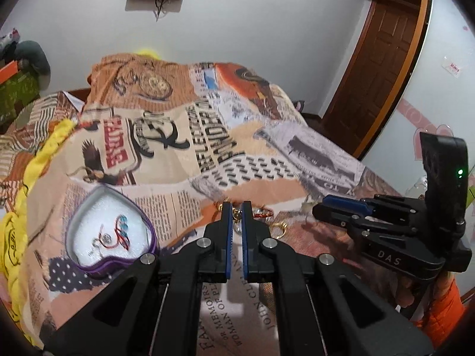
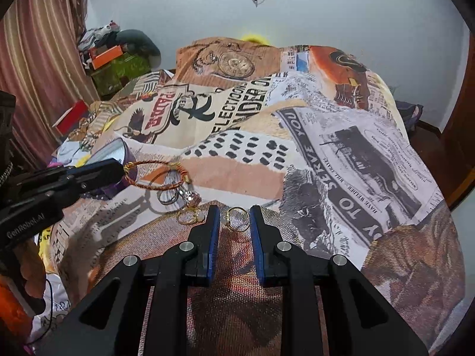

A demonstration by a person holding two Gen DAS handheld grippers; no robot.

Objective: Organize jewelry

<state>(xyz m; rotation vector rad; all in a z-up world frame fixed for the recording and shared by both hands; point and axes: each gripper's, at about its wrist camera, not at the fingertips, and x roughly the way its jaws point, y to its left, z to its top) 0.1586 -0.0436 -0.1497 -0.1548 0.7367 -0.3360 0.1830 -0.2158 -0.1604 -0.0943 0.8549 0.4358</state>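
Observation:
A heart-shaped purple box with white lining lies on the bed at the left and holds a red-and-blue bracelet and a silver ring. My left gripper is shut on a red-and-gold cord bracelet and holds it lifted above the cloth, seen in the right wrist view. My right gripper is open with a gold pearl ring lying between its fingers. Another gold ring and silver rings lie just left of it.
The bed is covered by a newspaper-print cloth. A yellow blanket runs along the left edge. Boxes and clothes are piled by the curtain. A wooden door stands at the right.

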